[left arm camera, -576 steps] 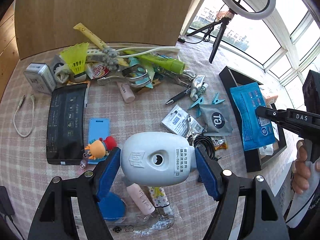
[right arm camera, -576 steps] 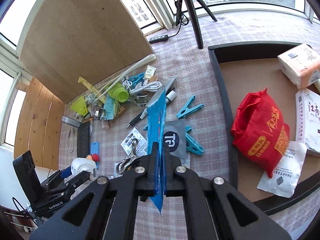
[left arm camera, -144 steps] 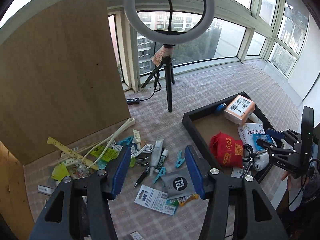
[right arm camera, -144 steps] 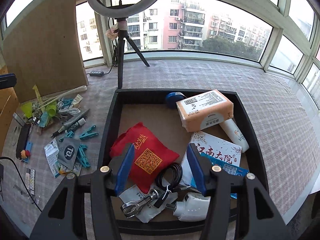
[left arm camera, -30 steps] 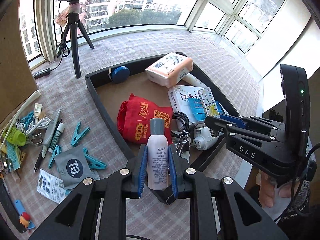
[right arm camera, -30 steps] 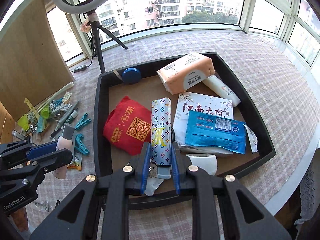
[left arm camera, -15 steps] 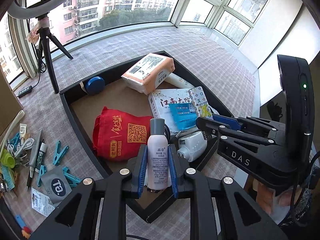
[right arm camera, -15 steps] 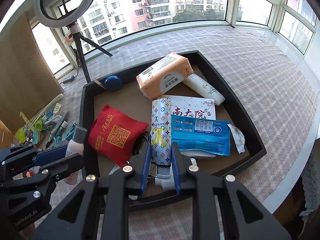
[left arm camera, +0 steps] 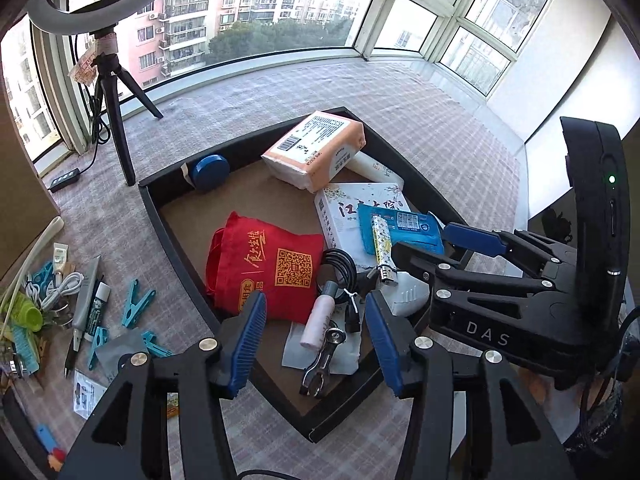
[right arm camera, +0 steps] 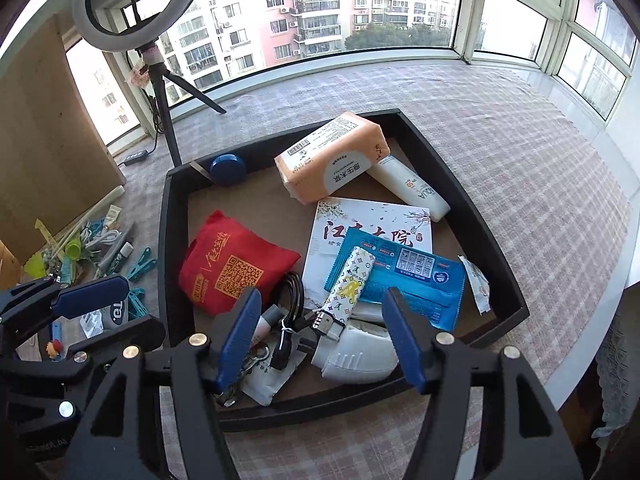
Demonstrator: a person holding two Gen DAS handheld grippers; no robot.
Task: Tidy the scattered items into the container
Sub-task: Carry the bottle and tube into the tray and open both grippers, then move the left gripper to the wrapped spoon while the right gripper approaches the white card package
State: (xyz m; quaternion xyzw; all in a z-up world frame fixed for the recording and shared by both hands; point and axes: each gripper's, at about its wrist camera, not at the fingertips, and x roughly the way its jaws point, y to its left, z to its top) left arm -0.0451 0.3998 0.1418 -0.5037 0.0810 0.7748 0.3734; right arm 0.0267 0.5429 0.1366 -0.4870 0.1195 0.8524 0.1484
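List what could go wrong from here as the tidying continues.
1. The tray is piling up at its near corner: the pink bottle, black cable and patterned lighter overlap, so further drops there may roll or slide over the low rim.
2. The left claw and right claw, both open, hover close together over that corner and could collide.
3. The teal clothespins lie flat and close together; a grasp may catch two.
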